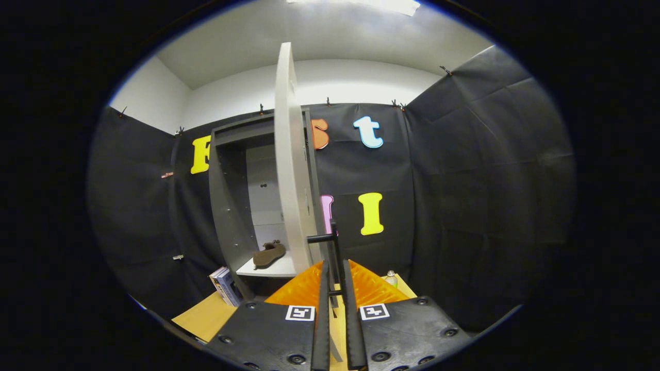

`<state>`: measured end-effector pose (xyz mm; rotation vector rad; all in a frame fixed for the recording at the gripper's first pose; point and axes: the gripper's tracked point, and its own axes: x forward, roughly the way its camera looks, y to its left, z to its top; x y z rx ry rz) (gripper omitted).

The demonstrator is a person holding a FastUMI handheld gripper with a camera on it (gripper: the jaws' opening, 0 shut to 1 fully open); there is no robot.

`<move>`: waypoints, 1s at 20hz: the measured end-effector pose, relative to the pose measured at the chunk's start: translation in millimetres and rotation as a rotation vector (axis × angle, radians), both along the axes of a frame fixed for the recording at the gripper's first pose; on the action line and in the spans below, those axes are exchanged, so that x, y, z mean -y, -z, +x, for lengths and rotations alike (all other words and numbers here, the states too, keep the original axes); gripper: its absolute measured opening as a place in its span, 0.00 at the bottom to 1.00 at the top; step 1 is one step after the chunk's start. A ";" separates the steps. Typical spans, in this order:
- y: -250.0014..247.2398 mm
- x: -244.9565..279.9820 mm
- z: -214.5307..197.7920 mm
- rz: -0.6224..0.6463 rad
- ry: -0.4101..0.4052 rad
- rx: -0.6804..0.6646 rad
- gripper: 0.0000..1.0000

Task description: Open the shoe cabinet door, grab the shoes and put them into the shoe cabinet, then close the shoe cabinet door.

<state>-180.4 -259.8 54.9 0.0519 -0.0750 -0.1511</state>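
The dark grey shoe cabinet (227,206) stands open against the booth wall. Its pale door (291,170) is swung out toward me and shows nearly edge-on. A brown shoe (269,254) lies on the white shelf (273,269) inside, to the left of the door. The door's black bar handle (334,242) runs upright on the door's right side and passes between my fingers. My gripper (335,268) is shut on that handle, with one finger pressed on each side of the bar.
A couple of books (225,286) lean against the cabinet's lower left corner on the wooden tabletop (206,314). A small bottle (392,278) stands to the right, beyond my fingers. Black cloth walls close in on the left, back and right.
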 end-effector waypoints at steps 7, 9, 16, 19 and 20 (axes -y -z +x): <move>9.5 -85.8 5.1 -0.044 -0.154 0.001 0.17; 27.8 -109.8 17.8 -0.049 -0.196 -0.044 0.17; 101.7 -180.3 65.6 -0.097 -0.274 -0.198 0.18; 150.1 -194.8 87.4 -0.056 -0.248 -0.301 0.18; 167.6 -199.1 94.8 -0.043 -0.236 -0.337 0.18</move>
